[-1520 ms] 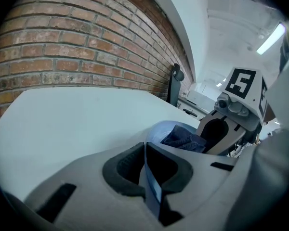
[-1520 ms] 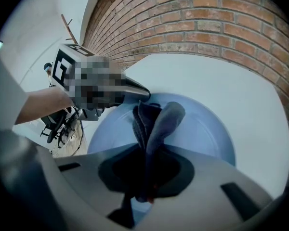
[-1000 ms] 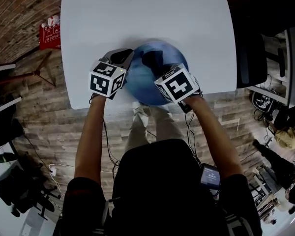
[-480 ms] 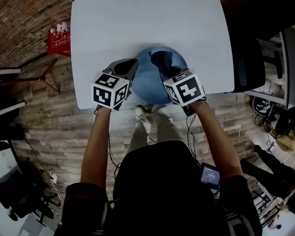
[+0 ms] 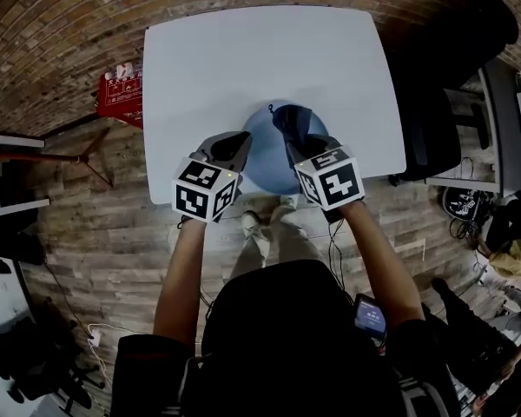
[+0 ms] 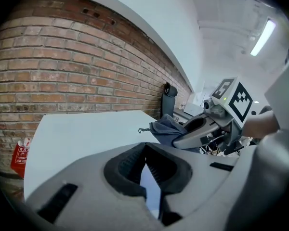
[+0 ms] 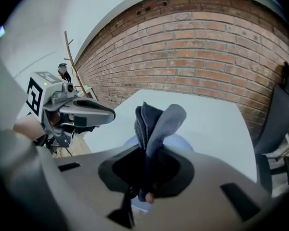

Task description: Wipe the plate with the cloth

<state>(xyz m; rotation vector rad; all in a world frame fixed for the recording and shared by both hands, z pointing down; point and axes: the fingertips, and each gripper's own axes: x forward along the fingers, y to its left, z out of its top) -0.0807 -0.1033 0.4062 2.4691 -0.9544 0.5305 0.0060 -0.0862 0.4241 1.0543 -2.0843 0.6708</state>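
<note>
Brick wall [image 7: 207, 57] stands behind a white table [image 5: 260, 50]. At the table's near edge lies a blue plate [image 5: 265, 170]. The left gripper [image 5: 234, 143] pinches the plate's left rim. The right gripper [image 5: 302, 146] is clamped tight on a dark grey-blue cloth [image 5: 292, 118], held over the plate's right side.

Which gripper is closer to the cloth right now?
Right. The right gripper is shut on the cloth, at the plate's far-right part. The left gripper clamps the plate's left rim, apart from the cloth.
</note>
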